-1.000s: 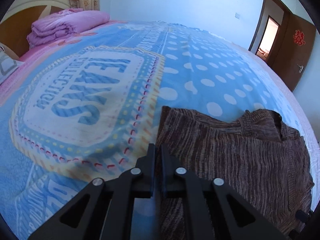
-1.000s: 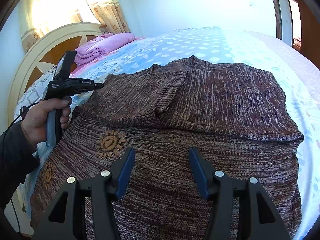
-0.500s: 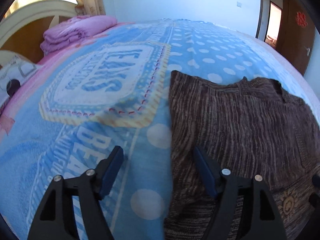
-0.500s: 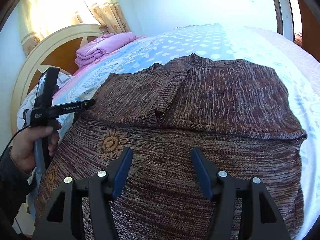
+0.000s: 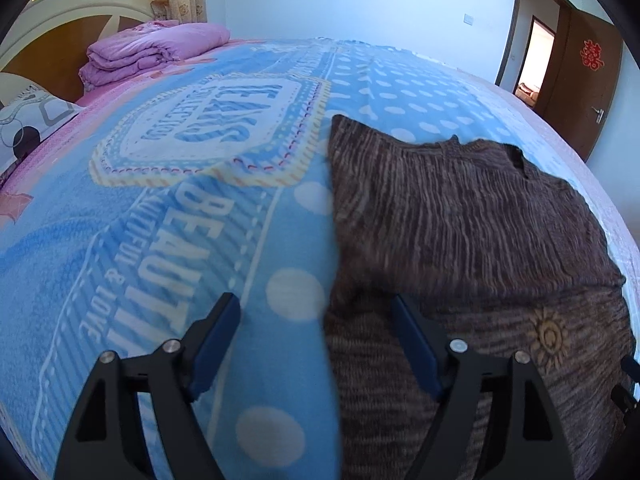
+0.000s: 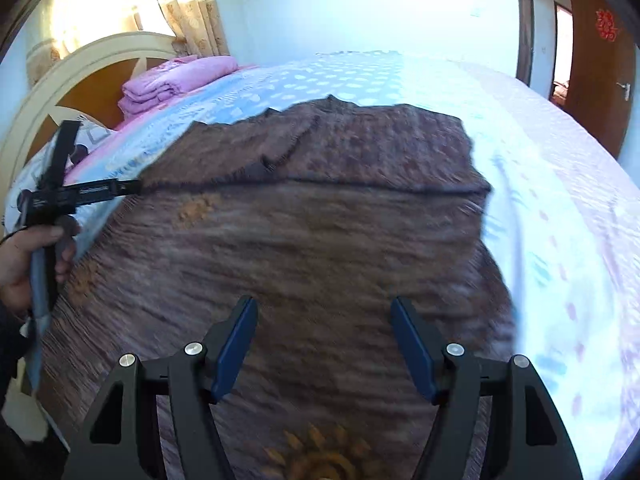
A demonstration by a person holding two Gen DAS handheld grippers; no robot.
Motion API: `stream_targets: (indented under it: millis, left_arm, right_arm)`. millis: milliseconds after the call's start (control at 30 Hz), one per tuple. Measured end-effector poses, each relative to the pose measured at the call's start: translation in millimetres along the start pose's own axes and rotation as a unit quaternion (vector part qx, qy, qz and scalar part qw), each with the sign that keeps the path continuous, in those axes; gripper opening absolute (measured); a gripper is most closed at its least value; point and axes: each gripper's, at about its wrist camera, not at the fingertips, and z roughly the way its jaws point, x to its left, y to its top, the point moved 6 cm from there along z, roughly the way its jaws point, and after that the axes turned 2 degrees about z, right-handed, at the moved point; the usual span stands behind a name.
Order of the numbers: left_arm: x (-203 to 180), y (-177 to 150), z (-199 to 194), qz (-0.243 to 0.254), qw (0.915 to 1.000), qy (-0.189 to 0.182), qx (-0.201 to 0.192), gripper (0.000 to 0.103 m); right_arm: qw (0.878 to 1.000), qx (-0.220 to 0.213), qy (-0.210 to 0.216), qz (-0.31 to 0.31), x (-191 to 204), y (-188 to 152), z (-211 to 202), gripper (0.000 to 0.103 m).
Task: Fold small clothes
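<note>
A brown striped knit sweater point(image 5: 460, 216) with orange sun motifs lies flat on the bed, both sleeves folded in across its chest; it fills the right wrist view point(image 6: 312, 216). My left gripper point(image 5: 316, 312) is open and empty, straddling the sweater's left edge. It also shows from the side in the right wrist view point(image 6: 132, 188), at that edge. My right gripper point(image 6: 324, 316) is open and empty above the sweater's lower part.
The bed is covered by a blue blanket point(image 5: 180, 208) with white dots and lettering. A folded pink quilt point(image 5: 148, 52) lies by the cream headboard point(image 6: 80, 76). A patterned pillow point(image 5: 24, 120) is at the left. A brown door point(image 5: 588, 80) stands at the right.
My left gripper let go of the sweater's edge, opened and drew back toward the hem. My right gripper moved back along the sweater and stayed open.
</note>
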Motion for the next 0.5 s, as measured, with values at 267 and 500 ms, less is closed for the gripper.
stream_targets:
  millis: [267,500]
  left_arm:
    - [-7.5,-30.4,-28.4,0.015,0.9999,-0.005,-0.006,0.081]
    - [-16.3,-57.6,-55.0,0.044,0.9989,0.002,-0.018,0.081]
  right_arm:
    - [1.0,0.0,-0.017,-0.001,-8.8,-17.7,-14.0,0.07]
    - [1.0,-0.004,-0.024,0.004,-8.1,-31.7,-23.8,0.07]
